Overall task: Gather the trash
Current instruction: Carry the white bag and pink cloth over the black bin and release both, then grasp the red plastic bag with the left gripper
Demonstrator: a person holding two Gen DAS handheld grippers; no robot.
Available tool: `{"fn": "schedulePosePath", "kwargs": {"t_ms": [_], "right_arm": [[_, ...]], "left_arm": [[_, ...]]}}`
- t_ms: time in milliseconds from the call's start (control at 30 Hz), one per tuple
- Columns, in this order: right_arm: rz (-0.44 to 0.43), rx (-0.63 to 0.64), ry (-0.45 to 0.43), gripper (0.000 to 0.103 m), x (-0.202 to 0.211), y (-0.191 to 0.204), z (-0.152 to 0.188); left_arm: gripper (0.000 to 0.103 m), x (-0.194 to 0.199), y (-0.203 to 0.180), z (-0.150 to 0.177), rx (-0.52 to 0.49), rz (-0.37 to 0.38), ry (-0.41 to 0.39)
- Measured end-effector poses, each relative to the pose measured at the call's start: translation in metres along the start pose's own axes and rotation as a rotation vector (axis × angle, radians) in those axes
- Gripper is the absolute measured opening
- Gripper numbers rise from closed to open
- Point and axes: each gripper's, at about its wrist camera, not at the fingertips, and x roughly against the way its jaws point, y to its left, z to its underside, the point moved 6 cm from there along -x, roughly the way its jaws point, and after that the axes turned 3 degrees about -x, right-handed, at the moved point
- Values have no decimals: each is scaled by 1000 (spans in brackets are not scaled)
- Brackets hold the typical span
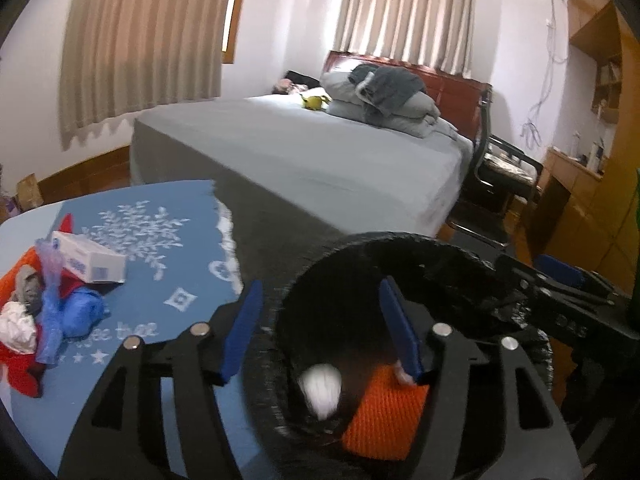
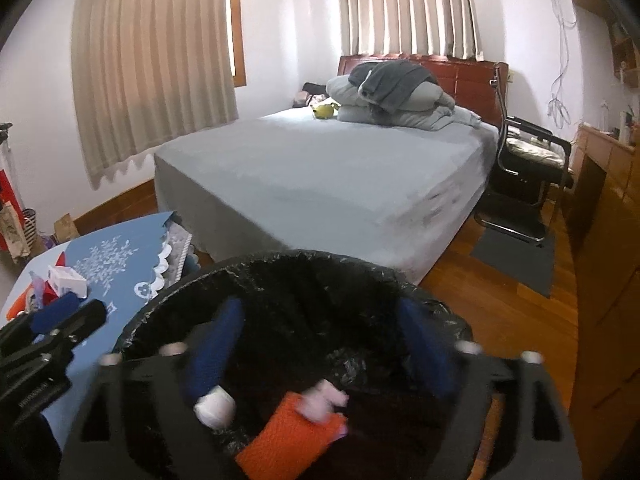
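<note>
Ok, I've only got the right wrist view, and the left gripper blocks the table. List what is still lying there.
Observer: The left wrist view shows a pile beside the white box: a crumpled blue bag, a white paper wad and a grey scrap.
Operator: Now give me the left gripper's fingers against the bin.
Observer: The left gripper is open and straddles the rim of the black bin, with one finger outside over the tablecloth and the other inside.
Operator: Check those jaws for anything caught.
Observer: Only the rim stands between them, and the pads don't press on it.
</note>
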Motion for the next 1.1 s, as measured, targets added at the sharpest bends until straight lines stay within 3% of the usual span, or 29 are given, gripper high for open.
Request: {"fn": "schedulePosePath", "kwargs": {"t_ms": [33, 133, 500, 833, 967, 1100], "right_arm": [[1, -4, -7, 98, 1, 2, 0], [-20, 0, -13, 98, 0, 15, -2], [-225, 115, 5, 98, -10, 140, 6], [-359, 201, 19, 98, -22, 248, 36], [-386, 217, 23, 98, -27, 277, 48], [-394, 230, 34, 98, -35, 295, 60]], "left_arm": [[69, 4, 8, 0, 5, -25, -11], [77, 12, 28, 1, 15, -81, -26], [77, 60, 141, 10, 92, -318, -44], [73, 99, 255, 46, 223, -562, -11], [68, 107, 287, 62, 254, -615, 10], [64, 105, 306, 70, 278, -608, 39]]}}
